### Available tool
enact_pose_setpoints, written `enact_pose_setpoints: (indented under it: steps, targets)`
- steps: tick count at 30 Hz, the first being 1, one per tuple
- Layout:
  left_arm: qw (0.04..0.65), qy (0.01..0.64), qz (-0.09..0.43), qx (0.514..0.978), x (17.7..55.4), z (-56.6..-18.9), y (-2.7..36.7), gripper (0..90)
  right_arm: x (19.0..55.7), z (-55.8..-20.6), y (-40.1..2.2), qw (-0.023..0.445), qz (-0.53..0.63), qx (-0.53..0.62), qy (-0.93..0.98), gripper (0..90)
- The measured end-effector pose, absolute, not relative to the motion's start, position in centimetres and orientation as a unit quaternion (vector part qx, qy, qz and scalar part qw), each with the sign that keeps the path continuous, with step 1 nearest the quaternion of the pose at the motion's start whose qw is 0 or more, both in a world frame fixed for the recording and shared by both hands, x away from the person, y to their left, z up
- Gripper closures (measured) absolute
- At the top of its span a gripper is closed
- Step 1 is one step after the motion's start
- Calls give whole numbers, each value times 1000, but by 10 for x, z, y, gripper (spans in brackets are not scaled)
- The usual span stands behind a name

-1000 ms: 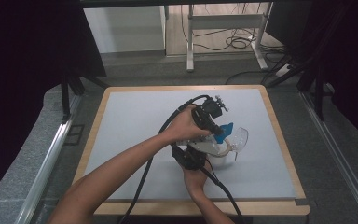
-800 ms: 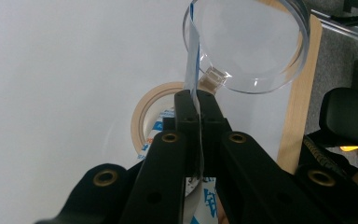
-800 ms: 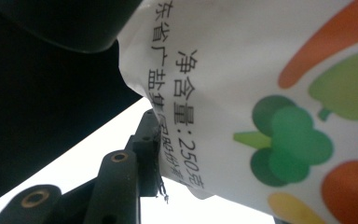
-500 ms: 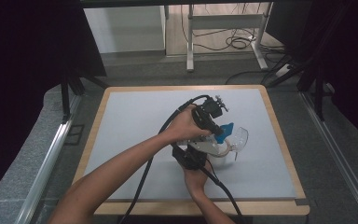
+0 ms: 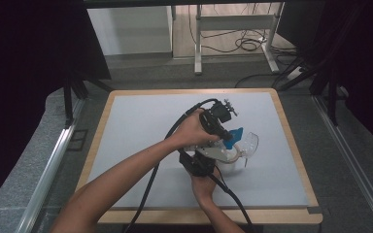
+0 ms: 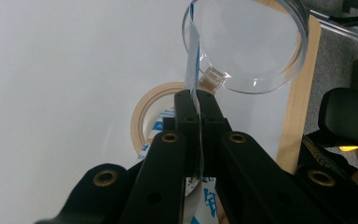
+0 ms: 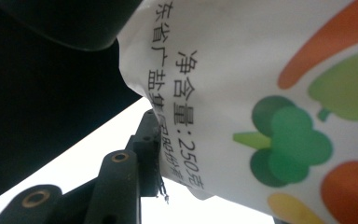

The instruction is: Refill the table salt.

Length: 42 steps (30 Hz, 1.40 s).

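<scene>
My left tool [image 6: 196, 105] is clamped tight on a thin strip of the packet edge [image 6: 193, 60], blue/white, running up toward a clear glass bowl [image 6: 256, 42] w/ a tape roll [image 6: 145, 122] below on the table [image 5: 141, 126]. My right tool [image 7: 154, 140] sits partway closed, gripping a white printed salt packet [image 7: 261, 93] w/ veg pics. In the high view both tools meet at the bowl [image 5: 246, 143], mid-table, right of centre.
</scene>
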<state>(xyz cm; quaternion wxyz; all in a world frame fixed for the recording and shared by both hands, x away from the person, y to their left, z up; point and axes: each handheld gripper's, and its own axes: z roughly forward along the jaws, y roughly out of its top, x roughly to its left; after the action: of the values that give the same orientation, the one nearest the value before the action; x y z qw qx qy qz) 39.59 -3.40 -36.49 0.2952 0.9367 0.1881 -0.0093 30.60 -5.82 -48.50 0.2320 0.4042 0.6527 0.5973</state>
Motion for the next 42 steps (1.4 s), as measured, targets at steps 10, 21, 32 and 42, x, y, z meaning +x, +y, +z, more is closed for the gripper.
enact_pose_setpoints:
  steps: [10,21,32,42]
  targets:
    - [294,187,-10,937,396,-365,-34,900,306,-485,-58,231,598,405,652,589]
    - [295,189,-10,937,396,-365,-35,900,306,-485,-59,232,599,405,650,590]
    - [296,188,-11,937,396,-365,-35,900,306,-485,-59,233,600,405,650,590]
    - [296,187,-13,937,397,-367,-36,900,307,-484,-59,230,601,408,647,590]
